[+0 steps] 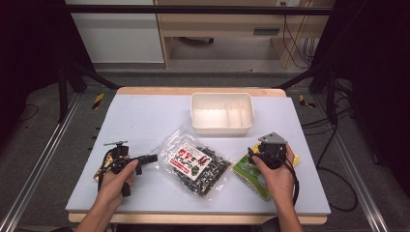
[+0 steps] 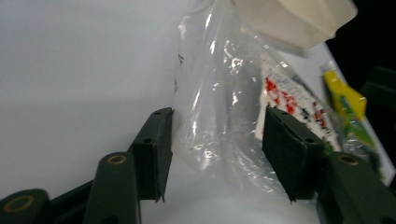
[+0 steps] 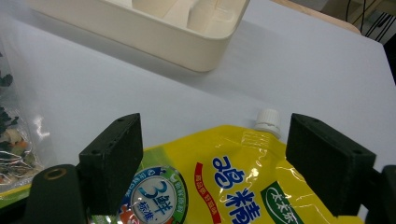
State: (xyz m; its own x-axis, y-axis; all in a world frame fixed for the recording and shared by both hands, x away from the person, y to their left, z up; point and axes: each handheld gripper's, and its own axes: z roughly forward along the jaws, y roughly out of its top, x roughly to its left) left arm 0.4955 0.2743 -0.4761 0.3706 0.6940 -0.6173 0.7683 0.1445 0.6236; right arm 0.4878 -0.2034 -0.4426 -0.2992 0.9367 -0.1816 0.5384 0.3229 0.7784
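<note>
Now we have the left tongs (image 2: 215,154) apart around the clear snack bag's (image 2: 219,121) edge and the right tongs (image 3: 212,163) apart over the yellow spout pouch (image 3: 224,182), so next we judge each must clamp before lifting toward the cream divided tray (image 1: 222,114) in mid-frame.

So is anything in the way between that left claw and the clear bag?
Nothing visible. The left gripper already has the clear bag's empty corner between its open jaws, with the pads not yet pressing on it. Only bare table lies around that corner.

A cream divided bin (image 1: 222,113) sits on the pale table (image 1: 145,116).
</note>
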